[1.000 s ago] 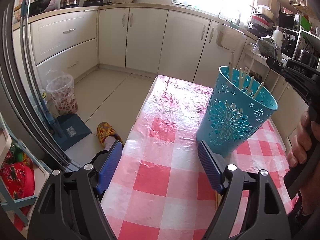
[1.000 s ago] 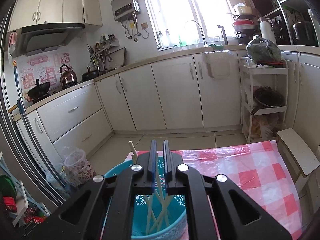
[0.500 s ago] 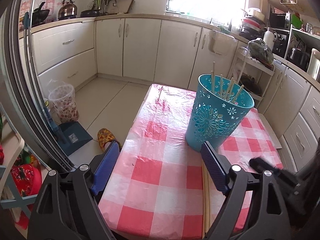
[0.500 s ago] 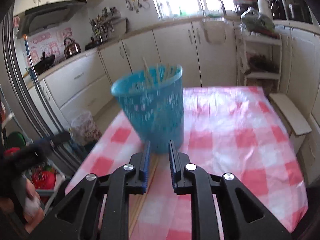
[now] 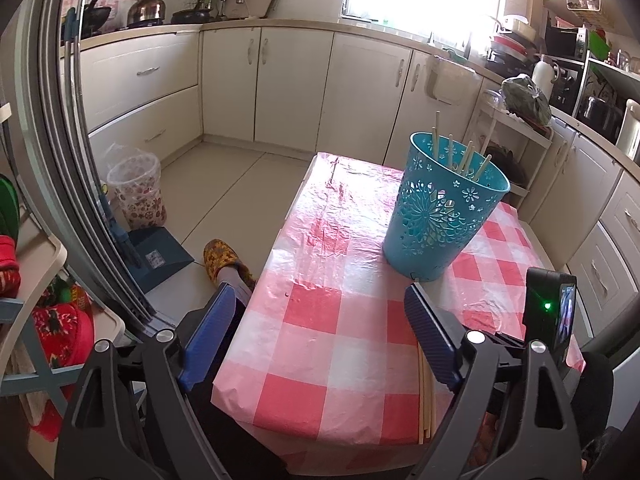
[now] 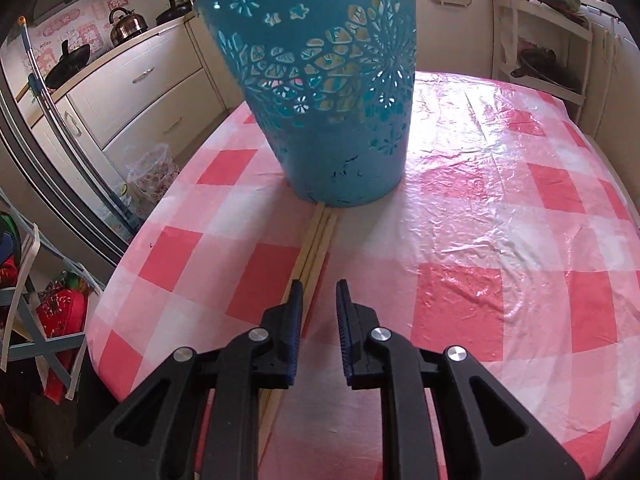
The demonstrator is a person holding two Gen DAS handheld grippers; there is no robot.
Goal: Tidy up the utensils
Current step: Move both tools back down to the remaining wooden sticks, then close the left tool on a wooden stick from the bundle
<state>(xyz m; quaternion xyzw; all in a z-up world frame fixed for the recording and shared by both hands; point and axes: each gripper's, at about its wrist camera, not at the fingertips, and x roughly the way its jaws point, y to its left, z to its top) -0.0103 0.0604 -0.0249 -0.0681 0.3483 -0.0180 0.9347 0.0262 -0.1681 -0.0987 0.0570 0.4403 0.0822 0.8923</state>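
Left gripper hangs wide apart over the table's near-left edge, nothing between. Right gripper, fingers slightly parted, empty, hovers above loose chopsticks lying against the teal basket. Checked tablecloth clear rightward; kitchen cabinets beyond.

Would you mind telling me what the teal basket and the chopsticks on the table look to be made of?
Teal basket: likely moulded plastic, smooth with a slight sheen and cut-out flower holes. Chopsticks: pale, matte, slim square sticks, probably bamboo or light wood; the pictures do not settle which.
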